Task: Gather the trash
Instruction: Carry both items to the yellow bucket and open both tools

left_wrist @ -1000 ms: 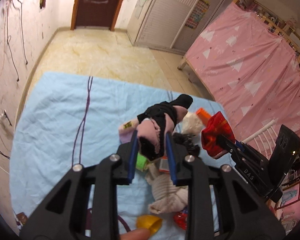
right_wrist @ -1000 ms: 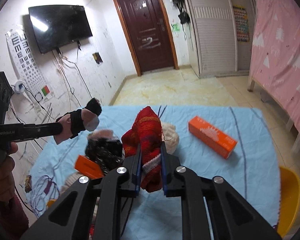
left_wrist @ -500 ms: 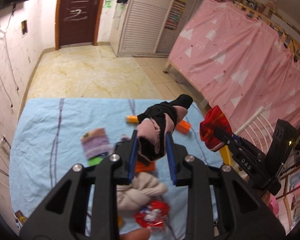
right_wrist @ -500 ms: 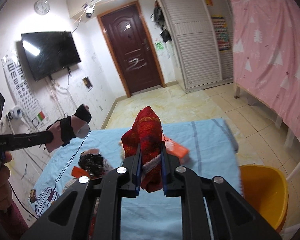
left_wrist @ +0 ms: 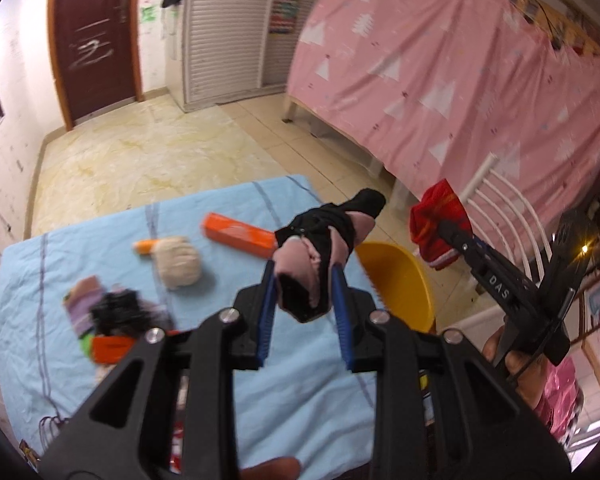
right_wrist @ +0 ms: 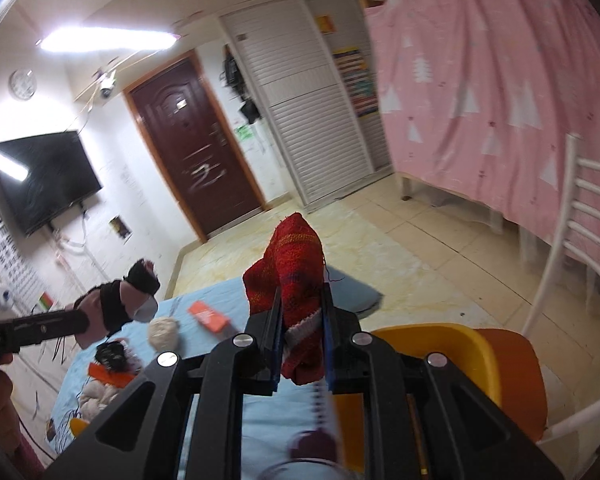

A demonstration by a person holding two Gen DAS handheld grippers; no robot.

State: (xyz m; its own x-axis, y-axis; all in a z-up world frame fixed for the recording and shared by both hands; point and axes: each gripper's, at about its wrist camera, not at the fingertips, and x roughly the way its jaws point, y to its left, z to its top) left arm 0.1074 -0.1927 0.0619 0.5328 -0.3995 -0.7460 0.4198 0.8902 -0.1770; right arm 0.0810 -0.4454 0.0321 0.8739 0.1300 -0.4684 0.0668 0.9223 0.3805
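Socks: pink-black sock (left_wrist: 320, 264) and red sock (right_wrist: 296, 280) clenched in jaws, lower ends hidden.

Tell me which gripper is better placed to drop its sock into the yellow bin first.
Probably right: the right gripper, clamping the red sock, looks nearer the yellow bin than the left gripper.

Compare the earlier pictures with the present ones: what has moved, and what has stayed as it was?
Both tools have swung off the heap on the light blue cloth-covered table toward the yellow plastic bin beside it, now in view of both cameras. Unchanged: the left tool stays clamped on the black and pink fabric bundle, the right tool on the red knitted sock. Nothing was released.
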